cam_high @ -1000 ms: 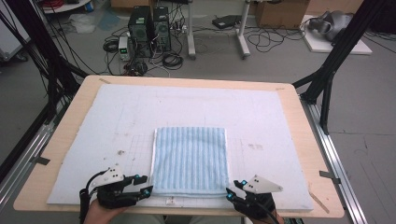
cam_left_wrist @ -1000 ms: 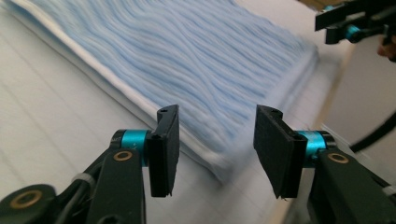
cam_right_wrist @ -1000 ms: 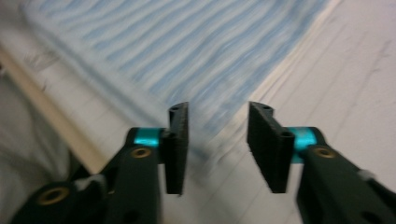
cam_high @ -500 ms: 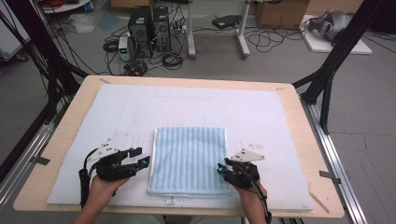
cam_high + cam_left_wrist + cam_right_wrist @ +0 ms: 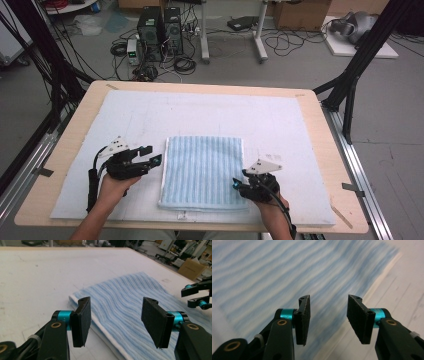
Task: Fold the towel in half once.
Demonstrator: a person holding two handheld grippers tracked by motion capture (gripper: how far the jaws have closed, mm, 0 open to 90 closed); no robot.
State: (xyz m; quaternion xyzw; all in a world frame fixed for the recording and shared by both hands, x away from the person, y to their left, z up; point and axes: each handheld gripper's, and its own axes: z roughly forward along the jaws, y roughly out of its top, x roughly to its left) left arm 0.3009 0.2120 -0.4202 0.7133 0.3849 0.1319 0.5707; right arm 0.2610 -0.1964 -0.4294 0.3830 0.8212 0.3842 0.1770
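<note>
A folded towel (image 5: 202, 172) with blue and white stripes lies flat on the white mat, near the table's front. My left gripper (image 5: 152, 159) is at the towel's left edge, pointing right. In the left gripper view its jaws (image 5: 116, 320) stand open over the towel's (image 5: 125, 302) white hem and have just been opening, with nothing pressed between the pads. My right gripper (image 5: 237, 184) is at the towel's right edge near the front corner. Its jaws (image 5: 328, 318) hang open just above the towel's (image 5: 274, 272) edge and have also just been opening, holding nothing.
The white mat (image 5: 280, 120) covers most of the wooden table (image 5: 325, 130). A small tag (image 5: 180, 216) sticks out at the towel's front edge. Black frame posts (image 5: 350, 85) stand at the table's sides. Computers (image 5: 160, 30) and cables lie on the floor beyond.
Both hands have moved away from the table's front edge along the towel's sides. The left jaws stand wider. The towel has not moved.
</note>
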